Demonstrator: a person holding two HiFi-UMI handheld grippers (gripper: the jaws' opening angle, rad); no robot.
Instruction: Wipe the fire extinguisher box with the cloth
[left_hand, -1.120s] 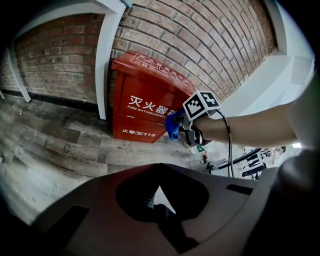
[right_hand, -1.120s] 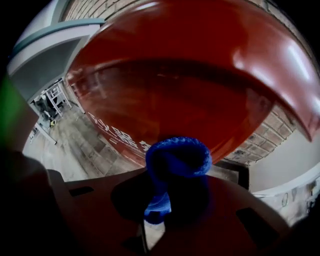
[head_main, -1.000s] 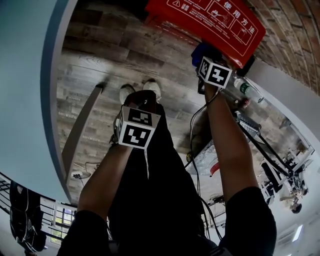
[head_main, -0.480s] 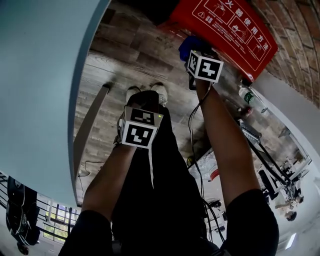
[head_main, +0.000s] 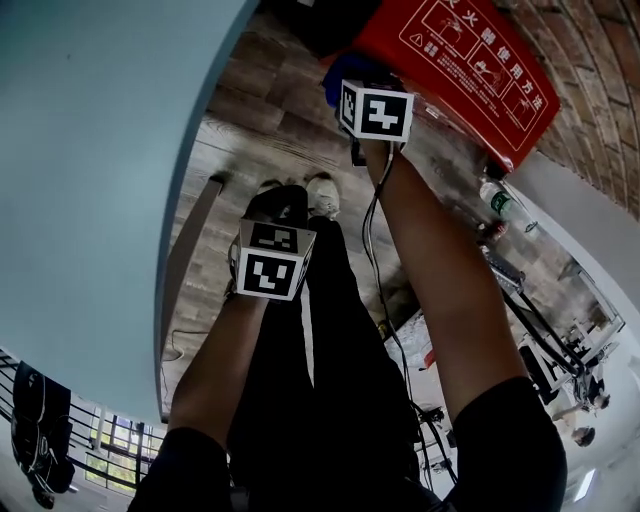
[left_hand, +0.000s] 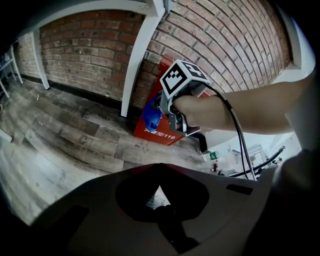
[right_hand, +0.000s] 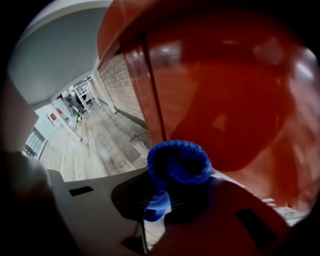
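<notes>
We record the right gripper (right_hand: 159, 202) clamped on the blue cloth (right_hand: 177, 162), with the cloth held close up to the red fire extinguisher box (right_hand: 225, 90) (which stands on the wood floor (left_hand: 75, 145) at the brick wall (left_hand: 225, 45)). The left gripper (left_hand: 159, 192) hangs well apart from the box, its jaws together on nothing.

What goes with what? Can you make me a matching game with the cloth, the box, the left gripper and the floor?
Things:
1. cloth
2. box
3. left gripper
4. floor

Descriptions:
a. grey-brown wooden planks
b. red, against the brick wall
c. blue, pinched in the right gripper
d. shut, holding nothing

Pairs: 1-c, 2-b, 3-d, 4-a
</notes>
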